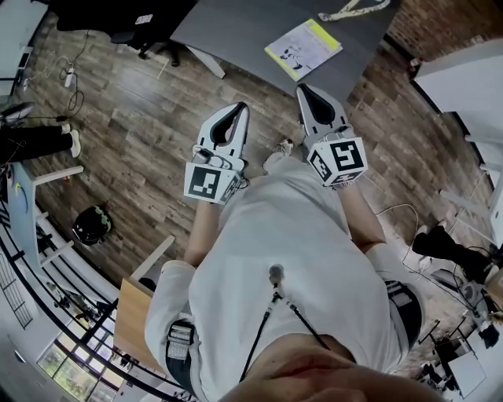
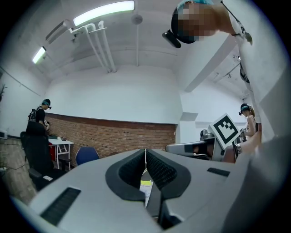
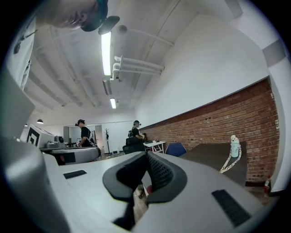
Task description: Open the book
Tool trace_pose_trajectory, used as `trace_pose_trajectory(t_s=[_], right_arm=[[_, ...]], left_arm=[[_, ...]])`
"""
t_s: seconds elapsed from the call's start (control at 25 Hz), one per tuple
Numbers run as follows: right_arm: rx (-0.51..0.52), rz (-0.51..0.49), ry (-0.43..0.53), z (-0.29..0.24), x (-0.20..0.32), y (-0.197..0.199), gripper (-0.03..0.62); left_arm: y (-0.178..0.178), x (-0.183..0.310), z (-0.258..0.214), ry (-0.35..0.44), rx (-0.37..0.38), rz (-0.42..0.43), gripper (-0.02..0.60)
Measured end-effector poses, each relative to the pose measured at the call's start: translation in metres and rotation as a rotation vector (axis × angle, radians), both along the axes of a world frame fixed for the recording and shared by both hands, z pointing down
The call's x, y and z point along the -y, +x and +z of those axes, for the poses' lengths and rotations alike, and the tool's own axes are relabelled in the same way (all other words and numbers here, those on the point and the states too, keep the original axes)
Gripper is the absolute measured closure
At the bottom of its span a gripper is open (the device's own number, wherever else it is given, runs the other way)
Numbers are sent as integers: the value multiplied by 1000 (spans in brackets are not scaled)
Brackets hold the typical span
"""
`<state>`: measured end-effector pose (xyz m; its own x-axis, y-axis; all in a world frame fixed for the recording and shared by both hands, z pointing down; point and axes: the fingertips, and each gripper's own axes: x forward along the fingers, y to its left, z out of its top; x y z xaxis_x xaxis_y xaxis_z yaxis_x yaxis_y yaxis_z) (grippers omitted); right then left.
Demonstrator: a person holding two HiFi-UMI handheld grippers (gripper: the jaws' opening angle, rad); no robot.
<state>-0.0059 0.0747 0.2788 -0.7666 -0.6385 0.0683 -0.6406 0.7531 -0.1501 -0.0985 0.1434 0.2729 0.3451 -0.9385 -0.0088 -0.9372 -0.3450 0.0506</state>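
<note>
Both grippers are held level in front of the person, side by side and pointing toward the bench (image 1: 236, 31).

- Left gripper (image 1: 238, 107): fingers (image 2: 159, 170) together, tips meeting, nothing between them. Marker cube (image 1: 209, 182) faces the head camera.
- Right gripper (image 1: 305, 91): fingers (image 3: 160, 172) also together, nothing clamped. Its cube (image 1: 339, 161) sits just above the person's white shirt (image 1: 299, 259).
- Book (image 1: 303, 48): flat on the dark bench near its front edge, closed, white cover with a yellow strip. It is well apart from both grippers and nothing touches it. The right gripper is the closer of the two. In the left gripper view a bit of the yellow and white cover shows through the gap below the closed tips, far beyond them.
- Lanyard (image 1: 354, 9): on the bench behind the book, at the top edge of the head view. In the right gripper view it hangs from a small bottle (image 3: 234, 146) standing on the bench against the brick wall (image 3: 213, 123).
- Both grippers are over the wood floor (image 1: 149, 126), short of the bench edge. An office chair (image 1: 145, 39) stands off to the left of the bench.
- Other people stand in the background of both gripper views, not near the bench.
</note>
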Motion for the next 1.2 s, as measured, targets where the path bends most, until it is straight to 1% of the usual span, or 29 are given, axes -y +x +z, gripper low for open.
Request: trace_pose_trajectory(t_s=[0.2, 0.36, 0.48, 0.64, 0.88, 1.04, 1.2], right_arm=[[7, 25, 10, -4, 56, 9, 557], [12, 55, -2, 0, 92, 19, 557], [9, 83, -6, 3, 113, 30, 557], [8, 121, -10, 3, 125, 43, 557], [-10, 177, -8, 4, 136, 62, 557], [-23, 244, -8, 5, 148, 79, 557], [-29, 330, -17, 9, 164, 91, 557]], left_arm=[[6, 60, -4, 12, 7, 27, 554], [6, 100, 3, -9, -3, 42, 554], [9, 125, 5, -8, 0, 60, 554], [18, 145, 9, -14, -11, 90, 554], [38, 165, 17, -23, -21, 168, 554], [48, 181, 21, -28, -25, 235, 554], [51, 204, 24, -32, -25, 303, 554]])
